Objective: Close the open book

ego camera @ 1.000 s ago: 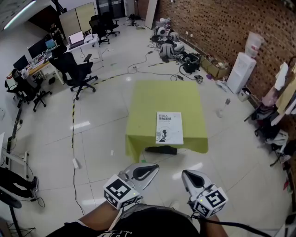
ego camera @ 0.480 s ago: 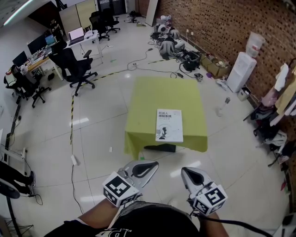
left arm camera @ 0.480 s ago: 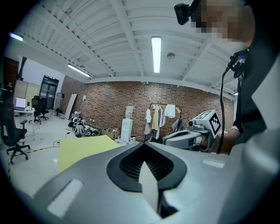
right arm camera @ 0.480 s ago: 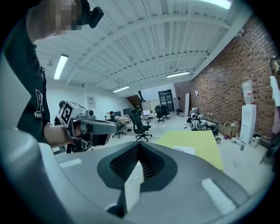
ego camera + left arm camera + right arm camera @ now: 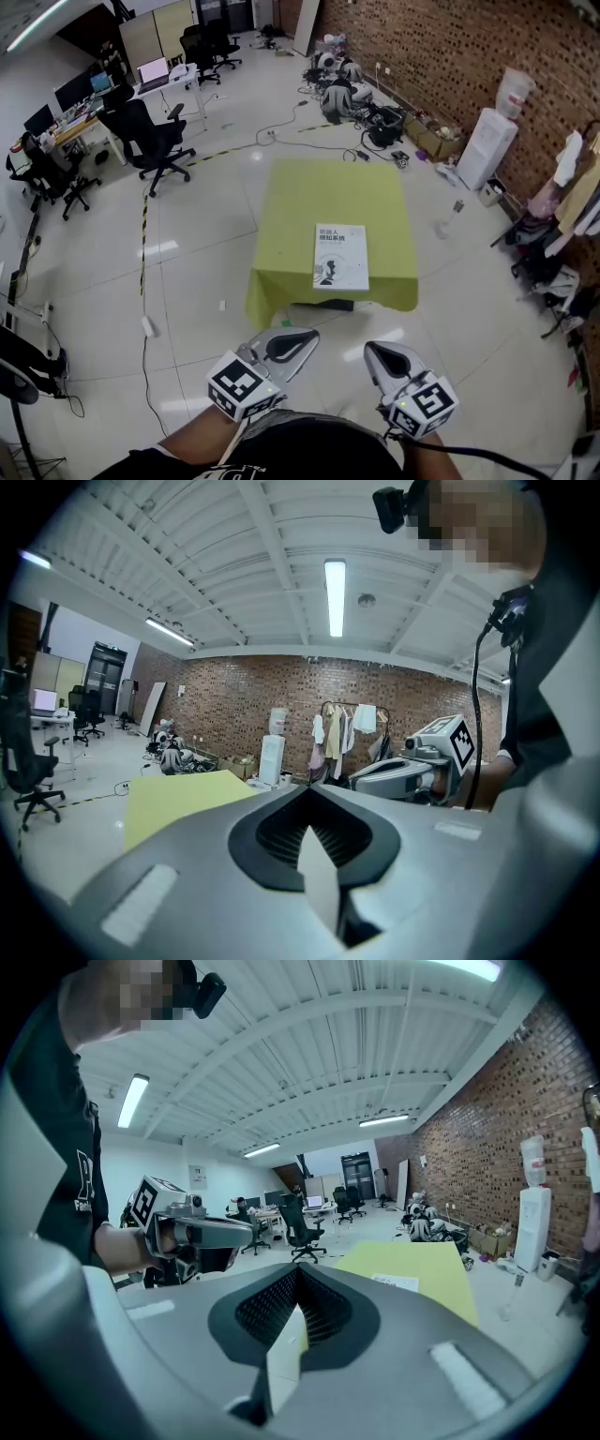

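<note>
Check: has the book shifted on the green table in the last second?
No. The book keeps its spot near the front edge of the green table, right of centre; both drift together slightly in the head view.

We count one counter and one book, which lies on the counter's near right part. Two grippers show at the near edge, the left gripper and the right gripper. On the left we make out four black chairs, two nearer and two far. One laptop sits far left, and one water cooler stands at the right.
</note>
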Motion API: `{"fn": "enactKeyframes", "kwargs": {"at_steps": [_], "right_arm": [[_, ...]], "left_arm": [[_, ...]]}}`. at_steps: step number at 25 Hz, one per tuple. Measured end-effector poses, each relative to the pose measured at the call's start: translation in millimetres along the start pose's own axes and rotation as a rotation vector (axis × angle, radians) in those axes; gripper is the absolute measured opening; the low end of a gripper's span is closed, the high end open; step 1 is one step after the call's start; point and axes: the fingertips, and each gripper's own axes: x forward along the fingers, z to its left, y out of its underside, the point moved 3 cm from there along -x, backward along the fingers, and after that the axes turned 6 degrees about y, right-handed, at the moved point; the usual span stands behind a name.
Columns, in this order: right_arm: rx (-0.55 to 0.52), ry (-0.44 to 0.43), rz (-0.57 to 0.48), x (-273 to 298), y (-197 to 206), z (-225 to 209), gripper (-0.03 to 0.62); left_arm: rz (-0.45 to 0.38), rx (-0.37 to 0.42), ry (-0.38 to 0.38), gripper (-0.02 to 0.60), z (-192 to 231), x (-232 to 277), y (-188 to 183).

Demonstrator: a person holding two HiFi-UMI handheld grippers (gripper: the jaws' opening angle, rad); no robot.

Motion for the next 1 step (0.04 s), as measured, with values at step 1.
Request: {"fn": "enactKeyframes", "kwargs": {"at_steps": [1], "right_arm": [[-0.001, -0.001, 0.001, -0.6, 0.3, -0.2, 0.008]], "left_arm": [[0.002, -0.002, 0.0, 0.008, -0.8, 0.5, 0.7]]}}
